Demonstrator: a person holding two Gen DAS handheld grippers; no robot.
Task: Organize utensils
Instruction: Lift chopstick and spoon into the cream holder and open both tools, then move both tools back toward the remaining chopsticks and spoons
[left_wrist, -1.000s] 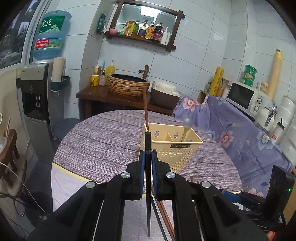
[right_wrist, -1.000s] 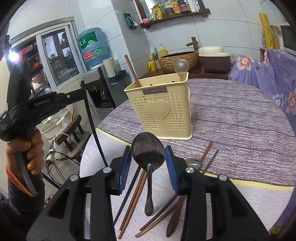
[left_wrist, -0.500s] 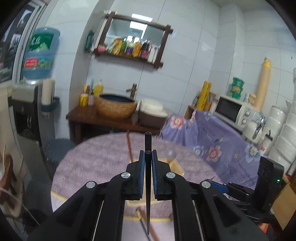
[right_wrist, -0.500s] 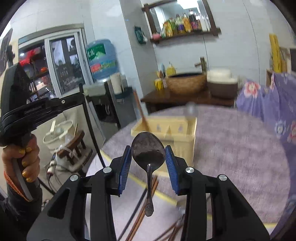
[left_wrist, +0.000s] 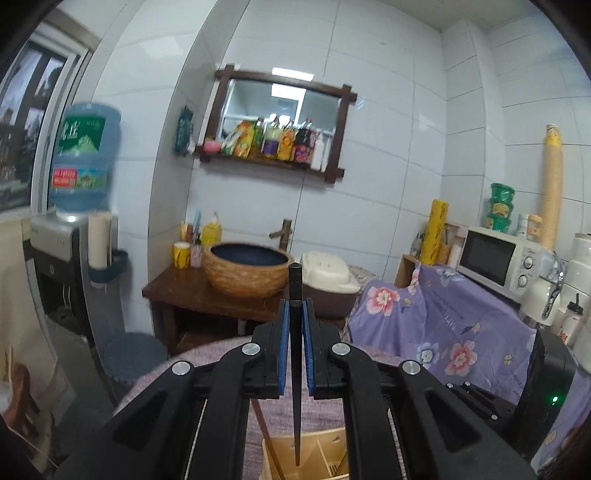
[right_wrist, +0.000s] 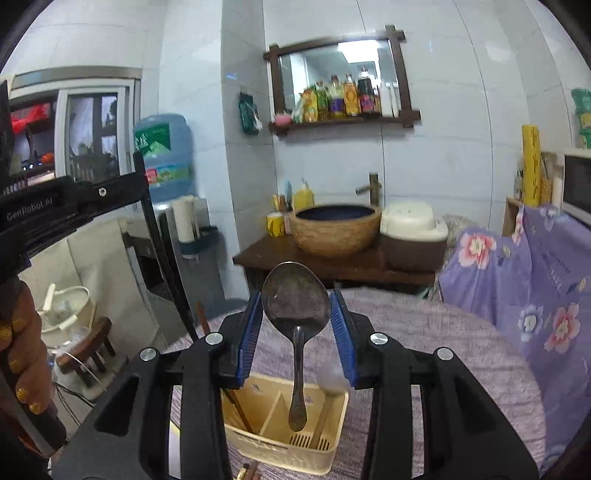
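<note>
My left gripper (left_wrist: 295, 325) is shut on a black chopstick (left_wrist: 296, 369) that hangs tip-down above the cream utensil basket (left_wrist: 317, 461). A brown chopstick (left_wrist: 266, 439) stands in the basket's left compartment. My right gripper (right_wrist: 296, 314) is shut on the bowl of a dark metal spoon (right_wrist: 295, 306), whose handle hangs down over the basket (right_wrist: 284, 443). A brown chopstick (right_wrist: 236, 402) stands in the basket's left compartment and a spoon (right_wrist: 327, 391) in its right one. The left gripper's black body (right_wrist: 66, 206) and held chopstick (right_wrist: 166, 258) show at the left of the right wrist view.
The basket stands on a round table with a purple woven cloth (right_wrist: 461, 354). Utensil ends (right_wrist: 247, 472) lie at the table's near edge. Behind are a wooden stand with a woven basin (right_wrist: 336, 229), a water dispenser (left_wrist: 74, 206) and a microwave (left_wrist: 498, 254).
Both grippers have risen and come in over the basket, each still holding its utensil. The loose utensils on the table have dropped out of view below.
</note>
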